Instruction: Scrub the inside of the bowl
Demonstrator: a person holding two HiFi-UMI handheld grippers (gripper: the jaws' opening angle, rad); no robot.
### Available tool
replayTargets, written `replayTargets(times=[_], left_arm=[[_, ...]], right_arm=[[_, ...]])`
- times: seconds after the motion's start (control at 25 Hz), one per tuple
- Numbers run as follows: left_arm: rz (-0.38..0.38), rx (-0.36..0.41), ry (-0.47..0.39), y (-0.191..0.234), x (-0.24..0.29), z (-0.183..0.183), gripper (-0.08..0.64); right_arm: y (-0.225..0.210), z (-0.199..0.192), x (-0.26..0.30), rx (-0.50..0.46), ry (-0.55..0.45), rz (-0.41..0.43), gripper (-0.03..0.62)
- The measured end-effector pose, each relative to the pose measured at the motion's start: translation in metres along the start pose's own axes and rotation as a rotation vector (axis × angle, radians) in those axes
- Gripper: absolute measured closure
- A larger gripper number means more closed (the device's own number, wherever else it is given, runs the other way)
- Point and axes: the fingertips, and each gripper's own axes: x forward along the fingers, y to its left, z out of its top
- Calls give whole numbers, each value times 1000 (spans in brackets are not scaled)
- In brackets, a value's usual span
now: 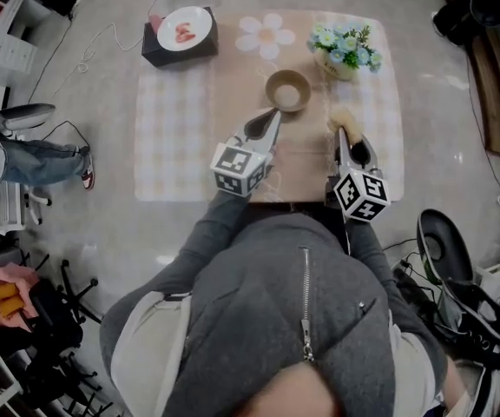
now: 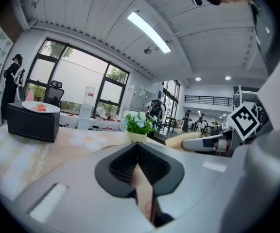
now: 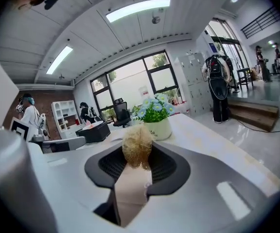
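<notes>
**Scrubber Gripped, Bowl Waiting**

The bowl [image 1: 270, 90] stands empty mid-table [image 1: 233, 159], just ahead of both grippers. The right gripper [image 1: 341, 131] is clenched on a tufty scrubber [image 1: 344, 116], which pokes past the tips, likely so that fibres rather than jaws meet the bowl. It is right of the bowl and apart from it. The left gripper [image 1: 272, 115] has its jaws pressed together at the near rim, probably to steady the bowl, though no view shows rim between them. Print on the flowerpot [image 3: 157, 129] is too small to read. The cubes [image 1: 240, 168] carry only square markers.
</notes>
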Motion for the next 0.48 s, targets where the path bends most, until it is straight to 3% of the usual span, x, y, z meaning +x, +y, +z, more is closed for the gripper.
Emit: replayTargets(times=[0.2,0.48], left_arm=[[-22,41,13,-14,-2,-11,549],[-64,24,32,-27,1,-17,551]], right_arm=[[4,-3,2,-54,-12,-15,477],[-10,6,-1,-83,-24,-67,477]])
